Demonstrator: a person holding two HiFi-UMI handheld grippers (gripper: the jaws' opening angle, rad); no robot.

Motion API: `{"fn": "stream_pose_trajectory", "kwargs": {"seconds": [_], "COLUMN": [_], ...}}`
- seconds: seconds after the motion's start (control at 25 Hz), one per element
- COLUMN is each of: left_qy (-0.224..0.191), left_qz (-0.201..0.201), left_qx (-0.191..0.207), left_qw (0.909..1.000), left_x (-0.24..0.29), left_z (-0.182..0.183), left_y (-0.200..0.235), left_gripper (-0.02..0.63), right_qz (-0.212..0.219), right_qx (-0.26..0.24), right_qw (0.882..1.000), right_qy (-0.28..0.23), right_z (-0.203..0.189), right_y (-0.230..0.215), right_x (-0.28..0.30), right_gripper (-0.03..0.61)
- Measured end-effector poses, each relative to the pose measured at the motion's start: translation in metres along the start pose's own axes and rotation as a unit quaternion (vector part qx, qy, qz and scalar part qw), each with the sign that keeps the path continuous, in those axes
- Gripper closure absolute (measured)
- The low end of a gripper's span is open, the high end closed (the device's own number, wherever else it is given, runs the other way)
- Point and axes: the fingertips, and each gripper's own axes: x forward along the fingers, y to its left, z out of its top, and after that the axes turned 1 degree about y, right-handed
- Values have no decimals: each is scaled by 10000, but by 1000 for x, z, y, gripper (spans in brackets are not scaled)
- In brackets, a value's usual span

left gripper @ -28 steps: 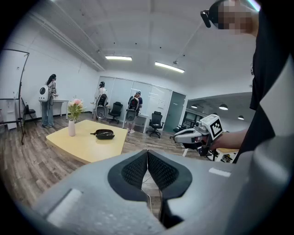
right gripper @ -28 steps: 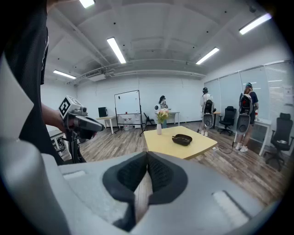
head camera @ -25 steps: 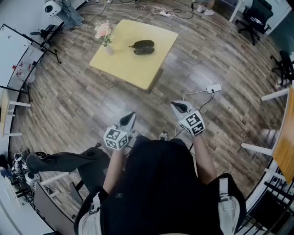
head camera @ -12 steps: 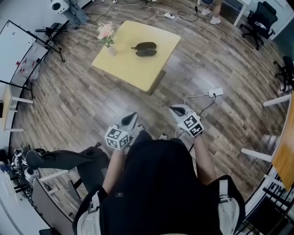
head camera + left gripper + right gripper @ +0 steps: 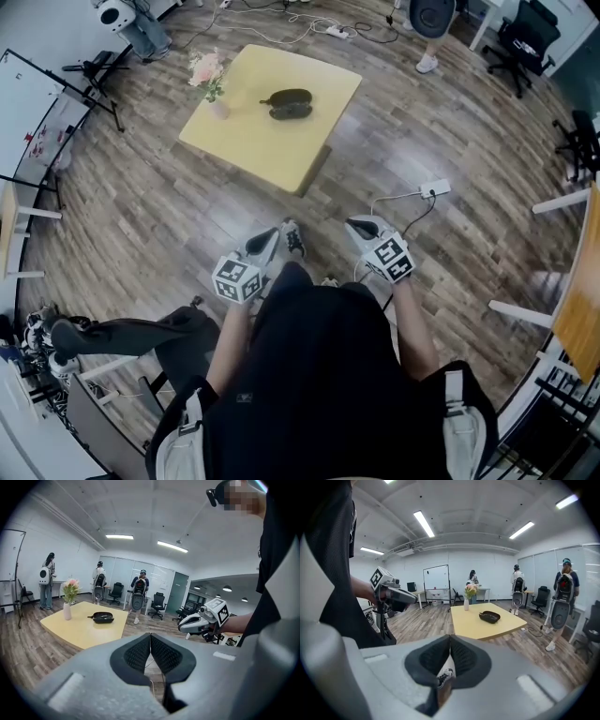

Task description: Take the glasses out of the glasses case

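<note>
A dark oval glasses case (image 5: 290,103) lies shut on a low yellow table (image 5: 244,141), far ahead of both grippers. It also shows small in the left gripper view as the case (image 5: 102,617) and in the right gripper view as the case (image 5: 490,616). My left gripper (image 5: 265,241) and right gripper (image 5: 362,225) are held close to my body over the wooden floor. The left gripper (image 5: 150,637) has its jaws pressed together with nothing between them, and so has the right gripper (image 5: 450,639). The glasses are not in sight.
A vase of pink flowers (image 5: 214,82) stands on the table's left corner. A power strip (image 5: 433,187) with a cable lies on the floor ahead to the right. Office chairs (image 5: 520,37) stand far right, a tripod (image 5: 89,70) far left. Other people (image 5: 139,592) stand beyond the table.
My shoe has come forward into sight between the two grippers. The grippers have kept their places in front of my body, and both have stayed shut.
</note>
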Motion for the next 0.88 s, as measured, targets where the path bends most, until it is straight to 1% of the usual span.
{"fn": "stream_pose_trajectory", "kwargs": {"seconds": [0.24, 0.56, 0.72, 0.88], "left_qy": [18, -8, 52, 85], "left_qz": [-134, -182, -178, -144], "left_qx": [-119, -204, -277, -395], "left_qw": [9998, 9996, 9994, 9991], "left_x": [16, 39, 49, 59], "left_z": [1, 16, 15, 18], "left_y": [18, 62, 87, 111], "left_gripper": [601, 601, 601, 601], "right_qz": [-91, -135, -77, 32], "right_qx": [90, 60, 71, 49], "right_qw": [9997, 9994, 9992, 9985], "right_qy": [188, 323, 385, 550], "right_z": [-1, 16, 18, 26], "right_y": [-12, -39, -48, -58], "right_x": [10, 41, 64, 85], "right_gripper": [575, 574, 575, 574]}}
